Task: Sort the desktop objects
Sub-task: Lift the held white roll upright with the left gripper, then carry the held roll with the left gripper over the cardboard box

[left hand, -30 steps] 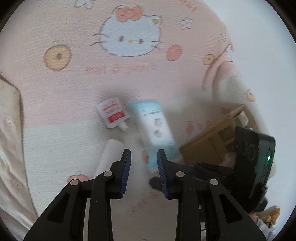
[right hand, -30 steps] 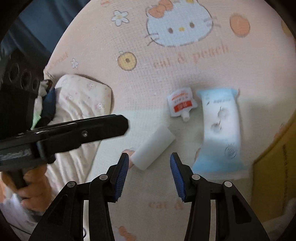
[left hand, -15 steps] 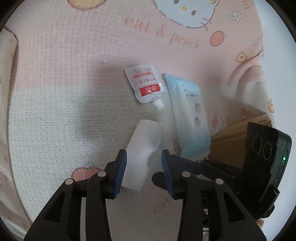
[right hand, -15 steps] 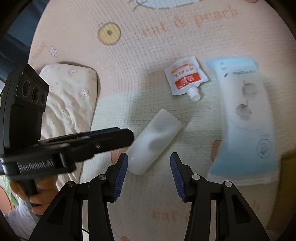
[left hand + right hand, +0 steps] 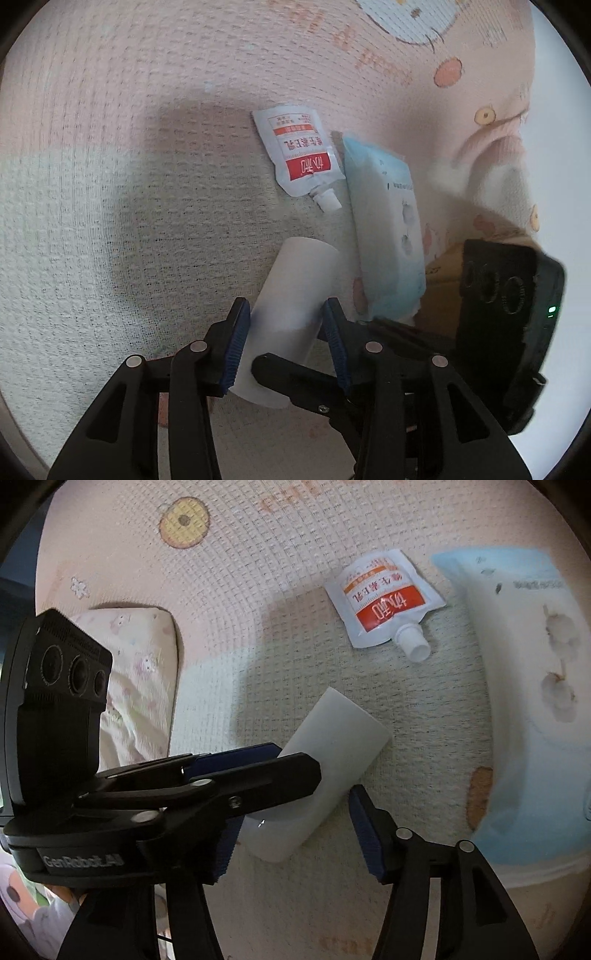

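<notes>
A white tube (image 5: 295, 291) lies on the pink and cream blanket (image 5: 110, 221); it also shows in the right wrist view (image 5: 325, 760). My left gripper (image 5: 286, 339) is open with its blue pads on either side of the tube, close to its flanks. My right gripper (image 5: 295, 834) is open around the same tube's lower end. A red and white spout pouch (image 5: 299, 155) lies beyond the tube, also in the right wrist view (image 5: 384, 602). A light blue tissue pack (image 5: 388, 236) lies to the right, also in the right wrist view (image 5: 535, 686).
A brown cardboard box (image 5: 439, 295) stands at the right behind the right gripper's body. A patterned pillow (image 5: 140, 686) lies at the left. The blanket's edge (image 5: 517, 122) runs along the right.
Both grippers have moved down and forward onto the white tube. It now sits between both pairs of fingers; a second ago it lay ahead of them.
</notes>
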Demonstrator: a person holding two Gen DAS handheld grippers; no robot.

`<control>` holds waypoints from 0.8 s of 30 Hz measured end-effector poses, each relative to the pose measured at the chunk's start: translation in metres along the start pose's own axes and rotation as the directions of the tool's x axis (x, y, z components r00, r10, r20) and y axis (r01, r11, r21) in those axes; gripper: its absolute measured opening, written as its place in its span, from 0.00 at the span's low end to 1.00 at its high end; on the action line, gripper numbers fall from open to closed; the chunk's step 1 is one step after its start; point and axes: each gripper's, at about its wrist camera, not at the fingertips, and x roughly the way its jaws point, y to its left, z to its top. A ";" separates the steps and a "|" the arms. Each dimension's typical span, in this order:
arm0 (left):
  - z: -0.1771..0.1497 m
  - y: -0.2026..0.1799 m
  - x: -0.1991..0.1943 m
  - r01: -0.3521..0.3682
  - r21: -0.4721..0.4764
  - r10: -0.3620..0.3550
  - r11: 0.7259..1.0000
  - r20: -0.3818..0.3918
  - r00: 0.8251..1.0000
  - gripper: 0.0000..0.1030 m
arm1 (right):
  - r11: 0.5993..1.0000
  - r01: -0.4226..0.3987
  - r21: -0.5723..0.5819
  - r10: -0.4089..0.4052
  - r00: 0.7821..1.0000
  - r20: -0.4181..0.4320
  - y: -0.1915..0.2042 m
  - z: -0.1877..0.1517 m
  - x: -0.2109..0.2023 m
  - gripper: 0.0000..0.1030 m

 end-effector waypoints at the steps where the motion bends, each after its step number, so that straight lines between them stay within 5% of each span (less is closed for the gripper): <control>1: 0.000 0.003 0.000 0.014 -0.010 -0.014 1.000 -0.002 1.000 0.43 | 1.000 -0.009 0.008 0.009 1.000 0.002 -0.001 0.000 0.002 0.56; 7: -0.006 0.008 0.003 0.034 -0.025 -0.035 0.999 -0.028 0.999 0.47 | 1.000 0.010 -0.024 -0.009 1.000 0.024 0.008 -0.001 0.007 0.56; 13: -0.018 0.013 -0.014 0.047 -0.055 -0.045 0.997 0.030 0.999 0.47 | 0.987 0.042 -0.155 -0.035 0.998 0.045 0.034 -0.007 0.000 0.56; 24: -0.020 -0.034 -0.056 0.044 0.063 -0.053 0.997 0.152 0.987 0.45 | 0.952 0.107 -0.286 -0.065 0.986 0.154 0.067 -0.007 -0.049 0.56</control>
